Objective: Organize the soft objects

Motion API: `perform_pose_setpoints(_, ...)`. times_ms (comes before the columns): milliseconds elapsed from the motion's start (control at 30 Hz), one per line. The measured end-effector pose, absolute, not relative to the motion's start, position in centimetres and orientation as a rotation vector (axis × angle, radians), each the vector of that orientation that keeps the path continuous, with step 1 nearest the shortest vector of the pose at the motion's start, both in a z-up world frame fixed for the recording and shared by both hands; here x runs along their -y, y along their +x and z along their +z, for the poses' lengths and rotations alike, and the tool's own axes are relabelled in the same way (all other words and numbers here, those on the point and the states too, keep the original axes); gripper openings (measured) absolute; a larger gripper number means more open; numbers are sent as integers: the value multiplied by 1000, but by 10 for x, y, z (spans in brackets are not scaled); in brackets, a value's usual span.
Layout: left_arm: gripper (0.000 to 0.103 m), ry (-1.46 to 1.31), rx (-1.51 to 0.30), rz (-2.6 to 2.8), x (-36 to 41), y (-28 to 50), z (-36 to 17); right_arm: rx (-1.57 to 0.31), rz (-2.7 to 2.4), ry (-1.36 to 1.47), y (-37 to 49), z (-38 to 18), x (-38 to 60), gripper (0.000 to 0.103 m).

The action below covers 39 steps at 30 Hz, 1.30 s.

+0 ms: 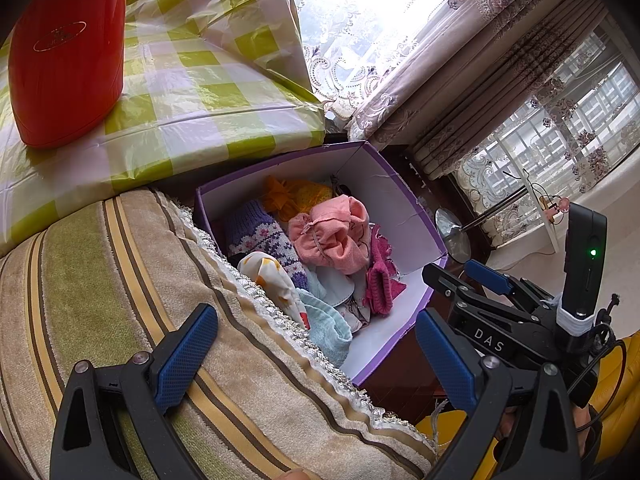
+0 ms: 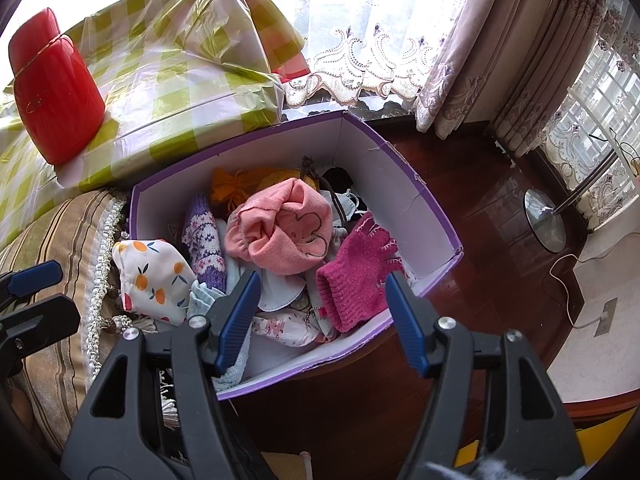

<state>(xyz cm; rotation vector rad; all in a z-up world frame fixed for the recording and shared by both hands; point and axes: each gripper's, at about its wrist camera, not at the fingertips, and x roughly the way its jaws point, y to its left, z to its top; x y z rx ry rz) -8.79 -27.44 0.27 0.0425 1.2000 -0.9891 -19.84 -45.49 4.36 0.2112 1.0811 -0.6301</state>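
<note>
A purple-edged white cardboard box (image 2: 404, 184) stands on the dark wood floor beside a striped cushion and also shows in the left wrist view (image 1: 384, 200). It holds soft items: a pink fleece piece (image 2: 284, 232), a magenta knit glove (image 2: 356, 276), a purple patterned knit (image 2: 204, 240), an orange-print cloth (image 2: 154, 276), an orange knit (image 2: 232, 186). My right gripper (image 2: 322, 312) is open and empty just above the box's near side, over the glove. My left gripper (image 1: 316, 356) is open and empty over the cushion edge, left of the box.
A striped beige and green cushion (image 1: 100, 300) lies left of the box. Behind it is a bundle wrapped in green-checked plastic (image 1: 192, 80) with a red container (image 1: 68, 56) on top. Curtains (image 2: 472, 60) and a lamp base (image 2: 546, 220) are to the right.
</note>
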Motion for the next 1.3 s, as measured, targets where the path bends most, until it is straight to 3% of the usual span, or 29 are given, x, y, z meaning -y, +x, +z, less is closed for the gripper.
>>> perform_pose_setpoints(1300, 103, 129, -1167, -994, 291, -96, -2, -1108, -642, 261, -208, 27, 463, 68)
